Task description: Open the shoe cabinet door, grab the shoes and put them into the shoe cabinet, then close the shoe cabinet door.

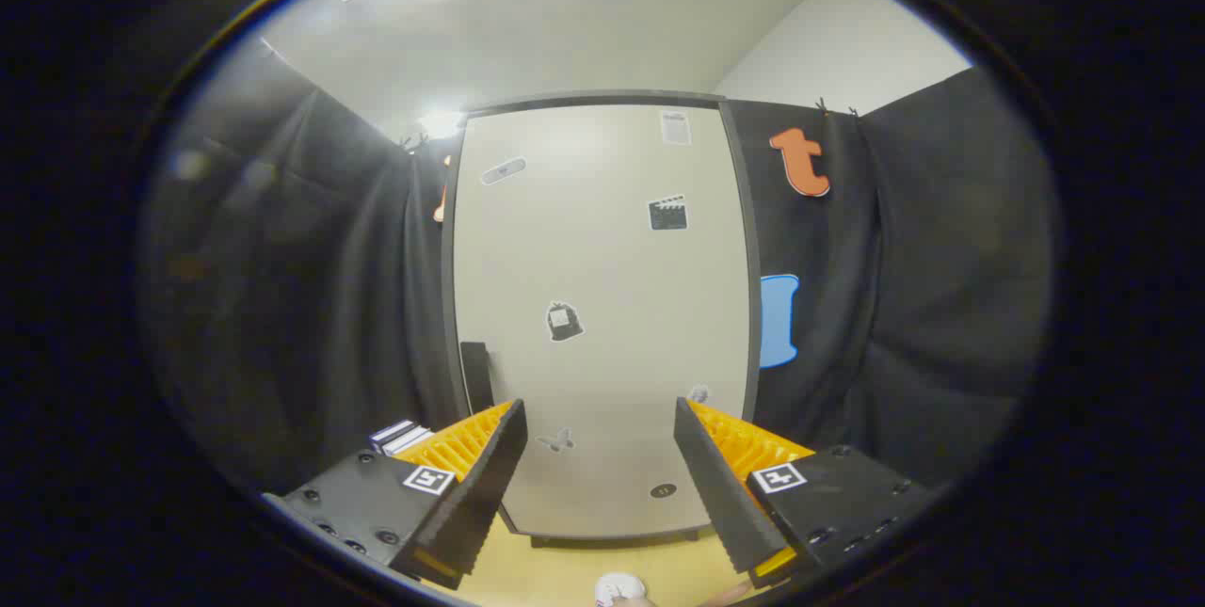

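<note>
Gripper view: gripper (596, 466) faces the closed shoe cabinet door (602, 306), fingers spread wide, holding nothing. A shoe (619, 588) lies near, below them. Opening looks pending; next, reaching the dark handle (476, 375) at far left.

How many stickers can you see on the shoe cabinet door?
6 stickers on the shoe cabinet door: a label at top, an oblong one upper left, a clapperboard, a dark one mid-door, a butterfly between the open gripper's fingers, and one by its right fingertip, partly hidden.
</note>
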### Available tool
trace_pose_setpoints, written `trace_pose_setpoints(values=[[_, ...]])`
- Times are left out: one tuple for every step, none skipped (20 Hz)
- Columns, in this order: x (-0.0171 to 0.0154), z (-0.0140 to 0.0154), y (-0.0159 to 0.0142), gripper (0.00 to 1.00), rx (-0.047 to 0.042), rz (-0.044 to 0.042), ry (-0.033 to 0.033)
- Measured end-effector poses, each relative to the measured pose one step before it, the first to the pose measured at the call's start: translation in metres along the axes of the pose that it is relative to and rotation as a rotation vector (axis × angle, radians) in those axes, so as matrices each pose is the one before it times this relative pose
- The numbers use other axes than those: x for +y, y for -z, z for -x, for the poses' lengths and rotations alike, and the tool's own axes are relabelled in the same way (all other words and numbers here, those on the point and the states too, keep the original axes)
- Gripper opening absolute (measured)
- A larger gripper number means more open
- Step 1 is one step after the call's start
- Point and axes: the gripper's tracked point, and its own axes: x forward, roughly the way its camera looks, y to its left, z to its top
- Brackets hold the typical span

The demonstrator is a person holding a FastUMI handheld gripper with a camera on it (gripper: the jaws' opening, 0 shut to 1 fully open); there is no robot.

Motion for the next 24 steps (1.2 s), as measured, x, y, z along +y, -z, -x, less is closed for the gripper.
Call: trace_pose_setpoints(values=[[0.00021, -0.00075, 0.00043, 0.98, 0.00238, 0.00470, -0.00166], [0.00031, 0.00028, -0.00020, 0.98, -0.00051, 0.00197, -0.00144], [0.00062, -0.00032, -0.00090, 0.98, -0.00185, -0.00099, -0.00408], [0.00000, -0.00046, 0.00008, 0.98, -0.00155, -0.00153, -0.00071], [-0.00050, -0.00048, -0.00068, 0.98, -0.00011, -0.00212, 0.00153], [-0.00039, -0.00002, -0.00034, 0.98, -0.00059, -0.00106, -0.00102], [-0.00001, -0.00019, -0.00141, 0.98, -0.00124, -0.00006, -0.00245], [0.00017, 0.00067, -0.00048, 0.98, -0.00061, 0.00027, -0.00235], [-0.00020, -0.00065, -0.00035, 0.98, 0.00081, -0.00035, 0.00012], [-0.00018, 0.00008, 0.00050, 0.98, 0.00087, -0.00203, -0.00009], [0.00006, -0.00028, -0.00045, 0.98, 0.00037, -0.00235, 0.00024], [0.00039, 0.00026, -0.00046, 0.98, 0.00024, -0.00208, 0.00026], [0.00067, 0.00000, -0.00018, 0.98, -0.00022, -0.00025, 0.00046], [0.00099, -0.00013, 0.00105, 0.98, 0.00022, -0.00040, 0.00026], [0.00063, -0.00109, 0.00005, 0.98, 0.00139, -0.00020, 0.00000], [0.00049, -0.00058, 0.00122, 0.98, 0.00277, 0.00052, 0.00151], [-0.00050, -0.00104, 0.00068, 0.98, 0.00302, -0.00084, 0.00275], [-0.00130, -0.00113, 0.00007, 0.98, 0.00394, -0.00263, 0.00311], [-0.00164, -0.00066, -0.00018, 0.98, 0.00232, -0.00250, 0.00417], [-0.00157, -0.00055, -0.00052, 0.98, 0.00117, -0.00024, 0.00271], [-0.00069, -0.00193, 0.00001, 0.98, 0.00028, 0.00051, -0.00249], [0.00129, -0.00179, 0.00045, 0.98, 0.00083, 0.00276, -0.01183], [0.00062, -0.00123, 0.00009, 0.98, 0.00356, 0.00541, -0.00865], [0.00025, -0.00291, 0.00092, 0.98, 0.00593, 0.00465, -0.00981]])
